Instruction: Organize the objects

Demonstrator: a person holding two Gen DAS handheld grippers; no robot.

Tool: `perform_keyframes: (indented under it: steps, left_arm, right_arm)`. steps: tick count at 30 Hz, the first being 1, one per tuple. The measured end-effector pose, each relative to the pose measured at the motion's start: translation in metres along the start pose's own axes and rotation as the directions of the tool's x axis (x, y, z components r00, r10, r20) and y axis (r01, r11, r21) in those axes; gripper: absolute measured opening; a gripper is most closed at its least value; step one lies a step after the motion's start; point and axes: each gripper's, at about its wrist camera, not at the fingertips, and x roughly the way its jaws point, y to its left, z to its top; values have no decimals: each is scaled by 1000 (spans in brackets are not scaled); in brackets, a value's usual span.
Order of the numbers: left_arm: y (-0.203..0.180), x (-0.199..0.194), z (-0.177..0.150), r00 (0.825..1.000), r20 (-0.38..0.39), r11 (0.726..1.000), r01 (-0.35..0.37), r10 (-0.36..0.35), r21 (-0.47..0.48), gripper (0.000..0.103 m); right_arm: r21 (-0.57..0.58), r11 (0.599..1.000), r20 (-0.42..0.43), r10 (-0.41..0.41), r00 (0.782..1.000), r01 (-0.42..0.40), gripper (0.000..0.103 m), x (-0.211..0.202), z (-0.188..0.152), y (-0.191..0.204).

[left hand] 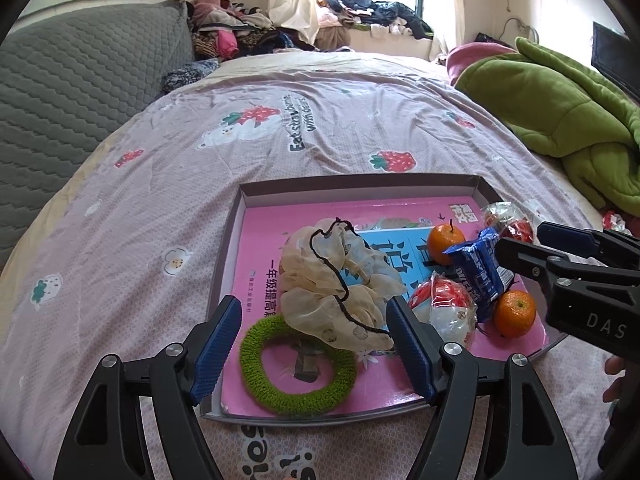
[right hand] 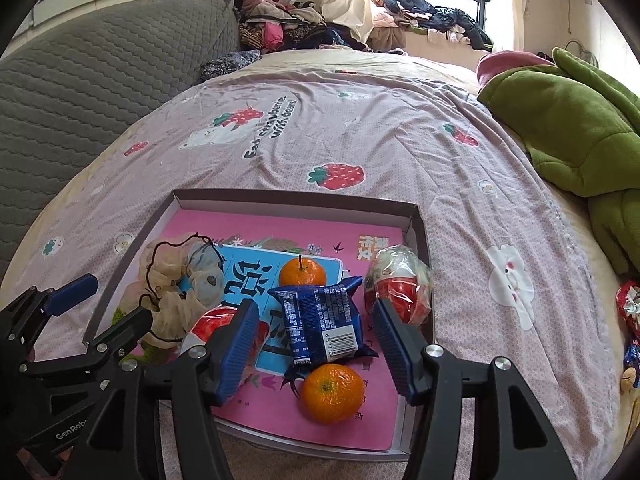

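Cream gauzy fabric scrunchie [left hand: 340, 284] with black thread trim, lying on the pink book [left hand: 256, 240] in the shallow cardboard tray [left hand: 360, 186], looks soft and light, best pinched mid-bunch by the wide-open, empty left gripper [left hand: 314, 346]; the right gripper [right hand: 312, 350] gapes empty too.

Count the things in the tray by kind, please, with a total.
Oranges: 2
Red-and-white packets: 2
Blue packet: 1
Scrunchies: 2 — cream, green
Book: 1
Total: 8
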Motion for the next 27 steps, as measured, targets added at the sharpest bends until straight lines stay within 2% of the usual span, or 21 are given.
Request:
perform_keyframes:
  steps: [14, 27]
  left_arm:
    - [1, -41, 5, 999, 51, 1000, -12, 12, -4, 76]
    - [0, -85, 0, 996, 85, 998, 0, 4, -55, 76]
  right_arm:
    - [10, 1000, 85, 19, 996, -20, 62, -47, 3, 5]
    - [-3, 1000, 171, 22, 985, -21, 62, -96, -3, 13]
